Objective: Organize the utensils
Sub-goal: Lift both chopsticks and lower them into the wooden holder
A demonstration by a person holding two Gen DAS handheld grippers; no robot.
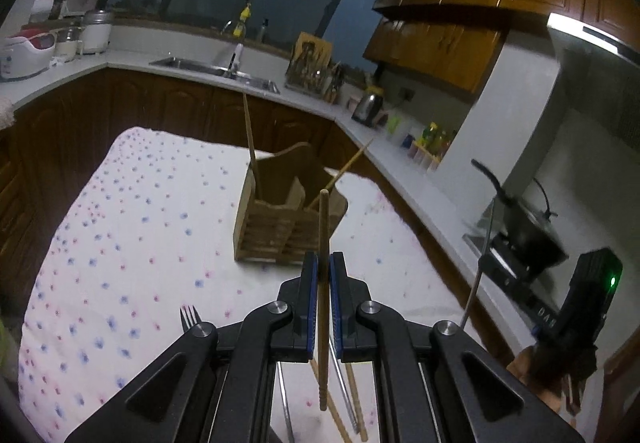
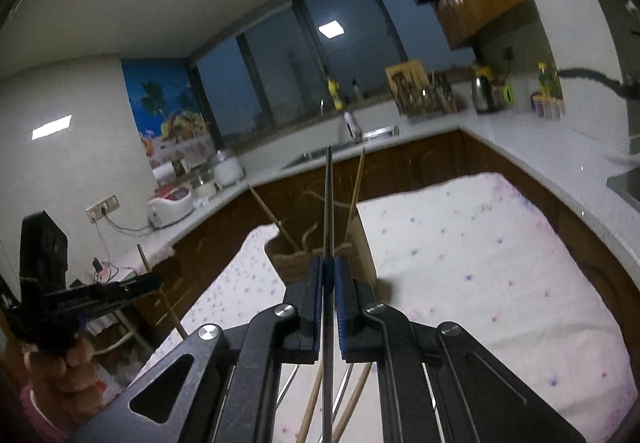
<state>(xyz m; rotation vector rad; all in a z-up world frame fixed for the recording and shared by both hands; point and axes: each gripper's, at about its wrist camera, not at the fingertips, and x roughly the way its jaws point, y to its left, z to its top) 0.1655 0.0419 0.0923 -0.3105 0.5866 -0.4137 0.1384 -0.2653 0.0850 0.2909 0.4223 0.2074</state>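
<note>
A wooden utensil holder (image 1: 280, 219) stands on the flowered tablecloth (image 1: 132, 227), with two wooden chopsticks (image 1: 251, 147) leaning in it. My left gripper (image 1: 323, 263) is shut on a wooden chopstick (image 1: 323, 307), held upright just in front of the holder. My right gripper (image 2: 329, 271) is shut on a thin metal chopstick (image 2: 329, 203), held upright close before the holder (image 2: 320, 263). The right gripper also shows at the right edge of the left wrist view (image 1: 588, 307), with the metal chopstick (image 1: 478, 271) rising from it. A fork (image 1: 190, 317) lies on the cloth by my left gripper.
More wooden and metal utensils (image 1: 348, 403) lie on the cloth under the left gripper. A white counter (image 1: 420, 171) with sink (image 1: 216, 69), kettle (image 1: 368, 107) and pan (image 1: 524, 231) wraps around behind. My left gripper and hand show at left in the right wrist view (image 2: 52, 303).
</note>
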